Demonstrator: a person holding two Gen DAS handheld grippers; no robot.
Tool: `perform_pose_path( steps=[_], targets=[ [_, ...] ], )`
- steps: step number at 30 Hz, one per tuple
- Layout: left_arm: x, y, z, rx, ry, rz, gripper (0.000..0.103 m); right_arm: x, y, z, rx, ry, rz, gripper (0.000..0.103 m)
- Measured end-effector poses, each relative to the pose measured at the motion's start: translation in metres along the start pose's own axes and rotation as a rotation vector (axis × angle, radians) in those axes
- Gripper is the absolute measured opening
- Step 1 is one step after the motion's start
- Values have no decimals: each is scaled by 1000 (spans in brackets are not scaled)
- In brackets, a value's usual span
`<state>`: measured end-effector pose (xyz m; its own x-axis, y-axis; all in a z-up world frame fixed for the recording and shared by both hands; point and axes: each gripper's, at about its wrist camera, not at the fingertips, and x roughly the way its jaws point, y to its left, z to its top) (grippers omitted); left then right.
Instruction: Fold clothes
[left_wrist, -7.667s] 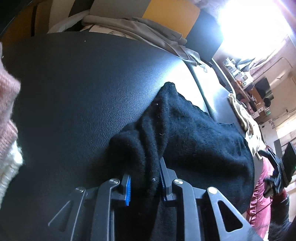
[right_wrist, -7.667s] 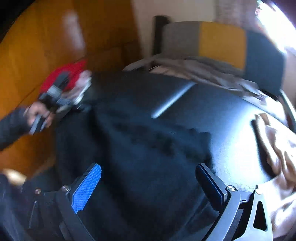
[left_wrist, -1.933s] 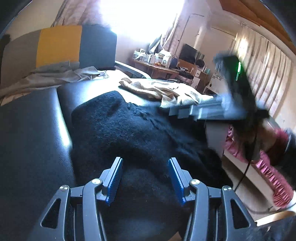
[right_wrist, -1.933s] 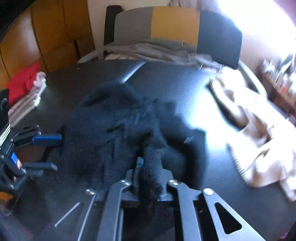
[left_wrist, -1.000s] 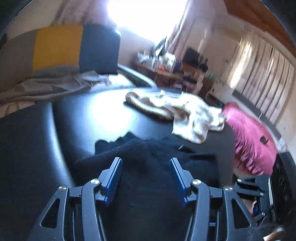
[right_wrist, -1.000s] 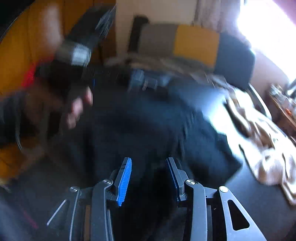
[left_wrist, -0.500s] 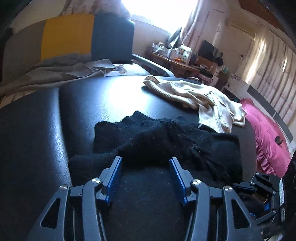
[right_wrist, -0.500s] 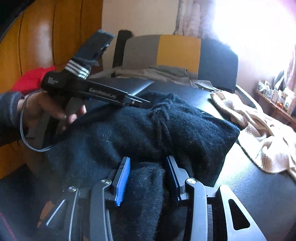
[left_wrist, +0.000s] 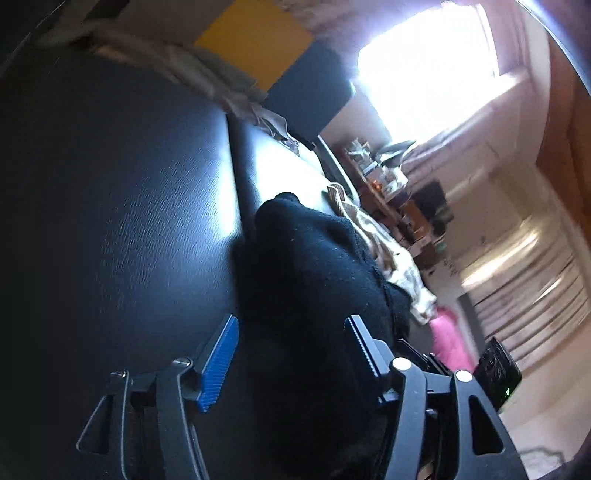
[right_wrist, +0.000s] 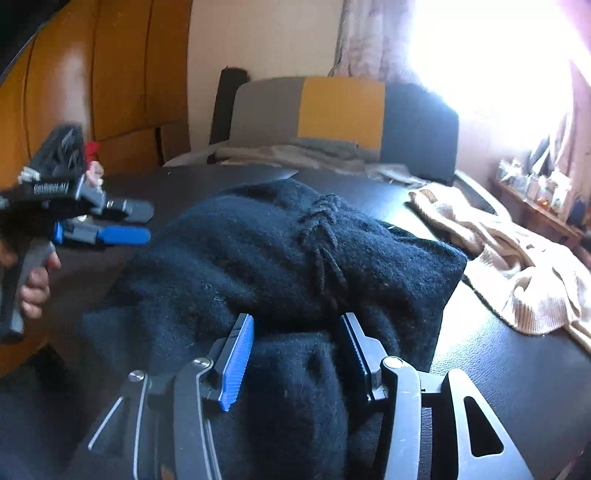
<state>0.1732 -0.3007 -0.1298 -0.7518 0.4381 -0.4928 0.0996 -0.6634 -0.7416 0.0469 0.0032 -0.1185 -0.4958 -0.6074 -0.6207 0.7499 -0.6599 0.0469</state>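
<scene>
Starting closest in, the right gripper (right_wrist: 295, 354) has just been spreading its jaws, with a soft fold of the black sweater (right_wrist: 280, 258) still bunched loosely between them, pads no longer pinching. The sweater sits folded in a thick bundle on the black table (right_wrist: 498, 376); it looks fuzzy, floppy and light, so I'd grab an outer folded edge, not the loose lacing. Further left, the left gripper (right_wrist: 129, 223) has also just opened, holding nothing.

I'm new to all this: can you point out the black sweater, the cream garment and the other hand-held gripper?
black sweater (right_wrist: 258, 258): right wrist view, folded top layer.
cream garment (right_wrist: 517, 266): right wrist view, crumpled middle.
left hand-held gripper (right_wrist: 125, 223): right wrist view, between its fingertips.
</scene>
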Motion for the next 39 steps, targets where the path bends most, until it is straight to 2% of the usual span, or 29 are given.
perform_pose_path(
  steps=[1,3,6,8,10,12,15,21,22,23,24,25,26,28,29,31,32,35,39],
  targets=[
    [1,1,1,-8,-3,-25,65,-7,-9,5,62,1,40,82],
    [6,-1,6,-4,-2,-59,69,-21,-30,11,173,-31,64,103],
    [23,-7,14,25,27,-81,71,-33,-68,15,330,-49,100,103],
    [41,-10,21,60,62,-62,71,-27,-92,13,421,9,120,103],
    [56,-16,25,92,82,-63,71,-13,-110,9,453,80,151,103],
    [65,-23,28,138,94,-69,72,5,-120,7,456,140,170,103],
    [79,-28,32,202,99,-68,73,32,-123,13,418,182,214,103],
    [93,-37,37,209,147,-49,76,70,-105,33,312,193,310,103],
    [95,-39,37,210,157,-42,76,73,-101,35,297,192,315,102],
    [94,-38,35,195,155,-48,71,74,-97,36,283,193,313,99],
    [92,-36,33,174,144,-57,64,74,-94,35,273,192,311,87],
    [90,-32,29,146,129,-64,53,72,-93,33,273,187,310,80],
    [89,-29,26,124,120,-72,44,69,-92,30,279,179,309,77],
    [79,-33,19,128,106,-74,36,63,-91,23,307,160,304,71],
    [73,-36,16,134,100,-73,35,60,-91,20,324,149,300,70],
    [56,-40,8,135,79,-86,34,56,-86,19,361,149,324,56],
    [44,-37,5,115,62,-111,34,56,-79,20,370,155,346,55],
    [5,-26,-3,82,0,-118,33,58,-51,21,353,186,415,55],
    [-70,-15,-9,75,-137,-88,33,73,5,36,342,213,598,54]
  ],
)
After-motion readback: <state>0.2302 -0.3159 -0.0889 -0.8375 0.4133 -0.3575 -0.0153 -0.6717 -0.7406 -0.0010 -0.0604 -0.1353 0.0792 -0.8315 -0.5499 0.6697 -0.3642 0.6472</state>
